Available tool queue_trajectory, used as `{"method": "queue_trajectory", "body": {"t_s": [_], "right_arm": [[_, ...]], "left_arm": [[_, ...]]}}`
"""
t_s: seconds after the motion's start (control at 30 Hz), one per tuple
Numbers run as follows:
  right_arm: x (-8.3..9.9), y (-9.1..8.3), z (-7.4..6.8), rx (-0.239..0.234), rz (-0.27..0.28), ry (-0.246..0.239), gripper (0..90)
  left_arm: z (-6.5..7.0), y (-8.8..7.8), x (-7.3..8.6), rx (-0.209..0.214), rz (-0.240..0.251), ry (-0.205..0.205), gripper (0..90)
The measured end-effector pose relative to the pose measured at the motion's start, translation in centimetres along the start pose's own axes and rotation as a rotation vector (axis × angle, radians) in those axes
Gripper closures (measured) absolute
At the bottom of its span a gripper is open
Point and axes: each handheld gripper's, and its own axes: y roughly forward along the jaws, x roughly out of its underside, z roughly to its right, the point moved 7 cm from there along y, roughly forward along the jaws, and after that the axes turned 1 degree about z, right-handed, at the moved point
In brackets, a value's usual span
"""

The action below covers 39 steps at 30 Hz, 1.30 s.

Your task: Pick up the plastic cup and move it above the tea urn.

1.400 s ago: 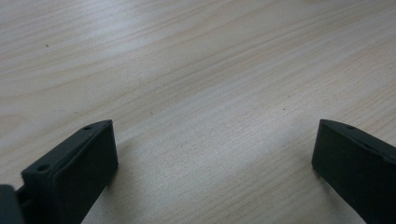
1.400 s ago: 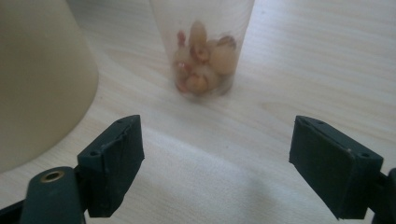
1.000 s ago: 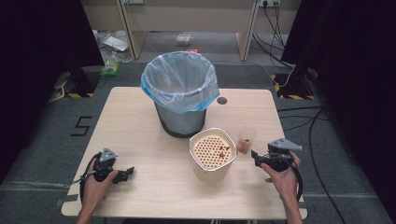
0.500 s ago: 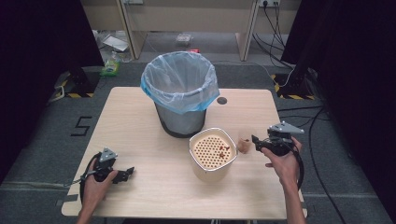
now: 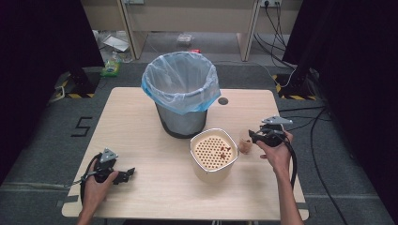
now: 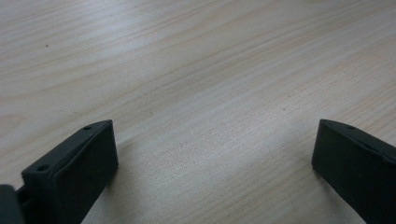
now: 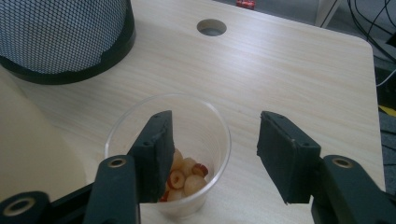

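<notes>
A clear plastic cup (image 5: 245,142) holding pale and red fruit pieces (image 7: 183,176) stands right of a beige container (image 5: 213,152) whose perforated top carries a few brown bits. My right gripper (image 5: 254,137) is at the cup, and its jaws have just been closing. In the right gripper view (image 7: 215,122) one jaw dips inside the cup (image 7: 198,122) and the other stands outside. The cup's wall is between them with a gap on the outer side. My left gripper (image 5: 129,172) rests open on the table near the front left, with bare wood between its jaws (image 6: 212,128).
A mesh waste bin (image 5: 181,93) lined with a pale blue bag stands at the table's middle back; its base (image 7: 60,37) is near the cup. A round cable hole (image 5: 223,101) lies right of it. Cables trail on the floor at the right.
My right hand has moved away from the front edge and slightly left, up to the cup, and its jaws have narrowed around the cup's wall. The left hand has stayed put.
</notes>
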Motion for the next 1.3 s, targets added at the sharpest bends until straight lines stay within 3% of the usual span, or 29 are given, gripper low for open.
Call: {"method": "queue_trajectory", "body": {"t_s": [0.37, 0.5, 0.6, 0.73, 0.87, 0.9, 1.1, 1.3], "right_arm": [[1.1, 1.6, -0.2, -0.013, -0.068, -0.026, 62.3], [1.8, 1.8, -0.1, -0.017, -0.088, -0.014, 67.6], [2.0, 1.7, -0.1, -0.019, -0.077, -0.031, 79.8], [2.0, 1.5, -0.3, -0.024, -0.075, -0.068, 81.6], [1.3, 1.0, -0.8, -0.042, -0.025, -0.094, 86.4], [1.0, 0.7, -0.8, -0.003, -0.027, -0.145, 86.6], [0.0, -0.3, -0.7, 0.041, 0.023, -0.189, 86.8], [-1.3, -1.8, -0.1, 0.089, 0.111, -0.233, 86.8]], "left_arm": [[0.0, 0.0, 0.0, 0.000, 0.002, -0.003, 0.0], [0.0, 0.0, 0.0, 0.000, 0.001, -0.001, 0.0], [0.0, 0.0, 0.0, 0.000, 0.001, -0.001, 0.0], [0.0, 0.0, 0.0, 0.000, 0.002, -0.003, 0.0], [0.0, 0.0, 0.0, 0.002, 0.002, -0.001, 0.0], [0.0, 0.0, 0.0, 0.001, 0.000, 0.001, 0.0], [0.0, 0.0, 0.0, 0.002, 0.000, 0.001, 0.0], [0.0, 0.0, 0.0, 0.003, 0.000, 0.002, 0.0]]}}
